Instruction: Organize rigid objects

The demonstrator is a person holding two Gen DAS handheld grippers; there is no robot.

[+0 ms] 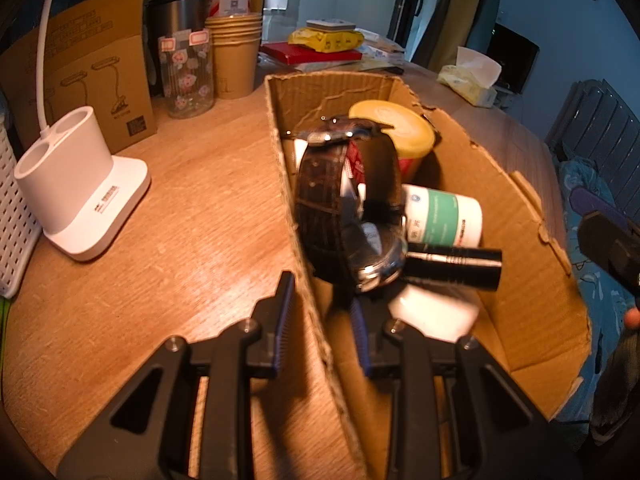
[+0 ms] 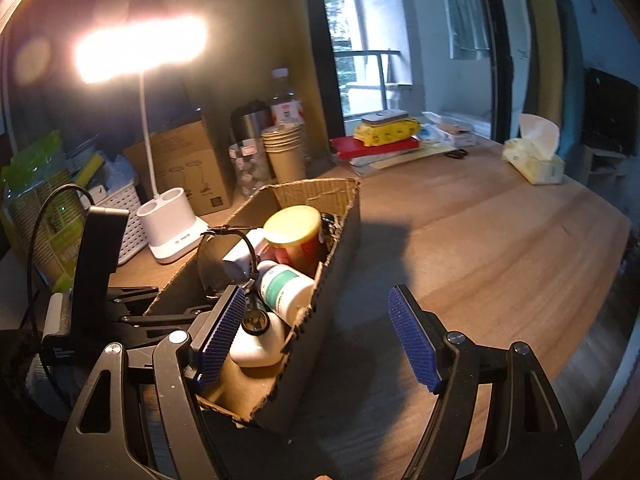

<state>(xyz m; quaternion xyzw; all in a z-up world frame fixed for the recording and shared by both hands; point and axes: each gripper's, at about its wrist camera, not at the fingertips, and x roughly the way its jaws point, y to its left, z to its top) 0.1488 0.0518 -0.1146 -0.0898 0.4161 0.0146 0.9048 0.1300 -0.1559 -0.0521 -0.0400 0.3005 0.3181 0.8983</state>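
two tongs are in view: the left tongs [image 1: 322, 320] straddle the near wall of the cardboard box [image 1: 520, 216], gaping and holding nothing, the wristwatch [image 1: 348, 208] inside it; the right tongs [image 2: 320, 340] spread wide, empty, over the worktop [image 2: 500, 240].

Wooden table [image 2: 500, 240] carries cardboard box [image 2: 320, 276]; lamp base [image 1: 84, 196]; tissue pack [image 2: 534, 162].
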